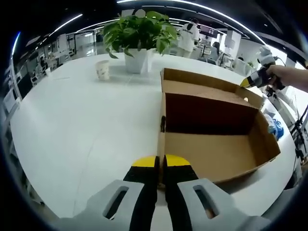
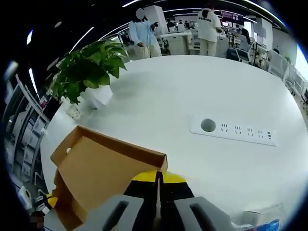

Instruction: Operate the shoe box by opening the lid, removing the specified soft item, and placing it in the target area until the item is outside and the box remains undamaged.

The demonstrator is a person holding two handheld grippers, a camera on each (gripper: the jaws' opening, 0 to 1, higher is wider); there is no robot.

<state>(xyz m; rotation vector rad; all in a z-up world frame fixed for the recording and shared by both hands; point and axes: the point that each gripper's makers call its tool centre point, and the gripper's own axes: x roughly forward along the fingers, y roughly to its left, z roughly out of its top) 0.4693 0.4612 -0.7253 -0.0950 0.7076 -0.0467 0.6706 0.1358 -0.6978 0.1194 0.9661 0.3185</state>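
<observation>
A brown cardboard shoe box (image 1: 216, 149) lies open on the white table (image 1: 77, 125), and its inside shows bare cardboard. My left gripper (image 1: 161, 161) is shut on the box's near side wall, one yellow-tipped jaw on each side of it. The lid (image 1: 202, 84) stands folded back behind the box. My right gripper (image 1: 250, 82), held by a hand, pinches the lid's far corner. In the right gripper view the lid (image 2: 96, 168) fills the lower left and my right gripper (image 2: 158, 177) is shut on its edge.
A potted plant (image 1: 137, 38) and a paper cup (image 1: 102, 70) stand at the back of the table. A white power strip (image 2: 236, 130) lies beyond the lid. A blue and white bag (image 1: 276, 127) sits beside the box. People stand in the background.
</observation>
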